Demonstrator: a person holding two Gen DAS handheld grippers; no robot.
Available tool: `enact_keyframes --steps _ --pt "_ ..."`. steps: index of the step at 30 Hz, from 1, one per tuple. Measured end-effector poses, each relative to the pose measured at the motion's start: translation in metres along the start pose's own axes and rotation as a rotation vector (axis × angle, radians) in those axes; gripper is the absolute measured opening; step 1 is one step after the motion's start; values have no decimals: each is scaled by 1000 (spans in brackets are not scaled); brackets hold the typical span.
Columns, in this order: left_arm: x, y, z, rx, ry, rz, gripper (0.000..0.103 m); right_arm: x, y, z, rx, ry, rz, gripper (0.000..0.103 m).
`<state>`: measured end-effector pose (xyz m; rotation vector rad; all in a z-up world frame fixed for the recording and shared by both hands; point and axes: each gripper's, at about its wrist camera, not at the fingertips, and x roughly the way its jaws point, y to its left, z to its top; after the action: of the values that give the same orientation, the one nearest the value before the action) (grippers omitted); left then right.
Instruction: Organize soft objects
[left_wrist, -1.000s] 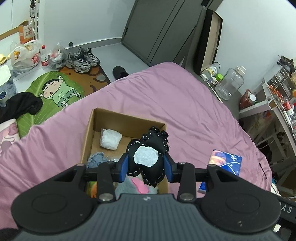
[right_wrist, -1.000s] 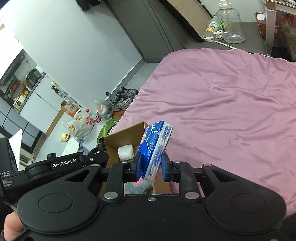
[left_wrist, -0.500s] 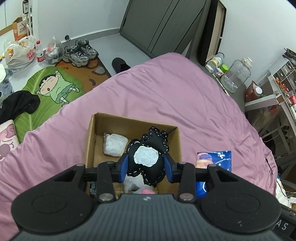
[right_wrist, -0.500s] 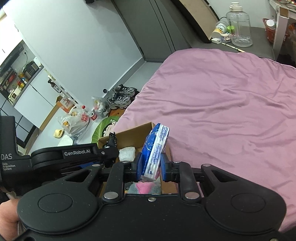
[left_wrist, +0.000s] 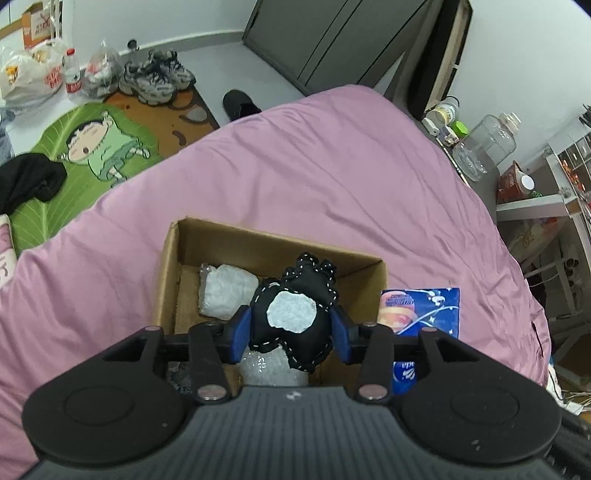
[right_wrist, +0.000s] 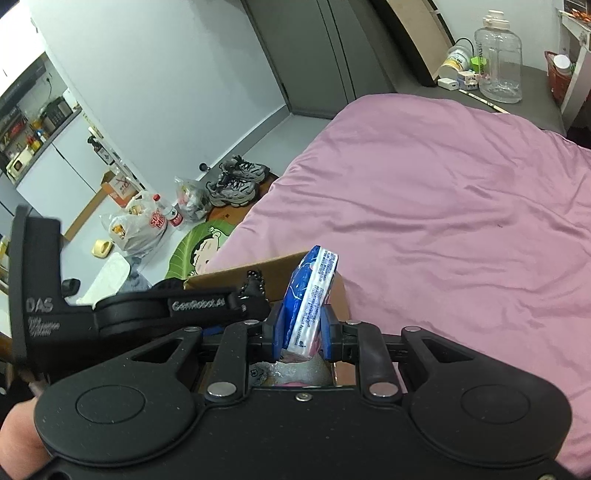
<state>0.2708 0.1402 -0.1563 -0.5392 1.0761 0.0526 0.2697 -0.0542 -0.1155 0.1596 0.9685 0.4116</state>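
Note:
My left gripper (left_wrist: 291, 328) is shut on a black plush toy (left_wrist: 295, 291) with white stitching and a white patch, held over an open cardboard box (left_wrist: 280, 243) on the pink bed. Inside the box lie a white soft bundle (left_wrist: 225, 291) and a bubble-wrap piece (left_wrist: 269, 369). My right gripper (right_wrist: 301, 328) is shut on a blue tissue pack (right_wrist: 312, 291), held on edge above the box's right wall (right_wrist: 258, 269). The pack also shows in the left wrist view (left_wrist: 421, 314). The left gripper body (right_wrist: 129, 314) sits close to the left.
The pink bedsheet (left_wrist: 332, 177) spreads around the box. A green cartoon mat (left_wrist: 88, 155), shoes (left_wrist: 159, 77), plastic bags (left_wrist: 33, 77) and black clothing (left_wrist: 29, 181) lie on the floor. A large clear jug (right_wrist: 498, 55) stands on the bedside surface.
Both grippers have moved forward and lower over the box with their objects still held. The tissue pack has come closer to the box's right wall.

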Motion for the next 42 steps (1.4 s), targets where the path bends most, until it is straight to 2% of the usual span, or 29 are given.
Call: enact_keyframes --steps 5,7,13,15,17,21,24,26,29,35,42 --pt "2 7 4 -6 4 -12 63 4 8 -5 -23 -18 -9 20" --pt "-1 11 4 -18 -2 -7 66 7 11 -4 -30 -22 -14 20" --pt "-15 20 6 -39 -22 6 67 16 17 -1 -40 -33 10 21" --pt "-18 22 6 -45 -26 8 67 20 19 0 -53 -42 15 26" --pt "-20 23 4 -51 -25 15 67 22 18 0 -48 -46 -7 26" --pt "-30 22 -1 -41 -31 24 68 8 8 -1 -6 -61 17 34" --pt "-36 18 -3 -25 -35 38 70 -3 -3 -1 17 -62 5 34" --pt "-40 15 -4 -20 -37 43 77 -11 -12 -3 43 -58 7 35" --pt "-49 9 -6 -1 -52 53 78 -20 -20 -8 63 -52 1 40" --pt "-65 -5 -15 40 -60 73 82 -36 -31 -17 92 -31 1 43" --pt "-83 -19 -30 78 -68 85 87 -58 -37 -25 95 -29 -1 55"
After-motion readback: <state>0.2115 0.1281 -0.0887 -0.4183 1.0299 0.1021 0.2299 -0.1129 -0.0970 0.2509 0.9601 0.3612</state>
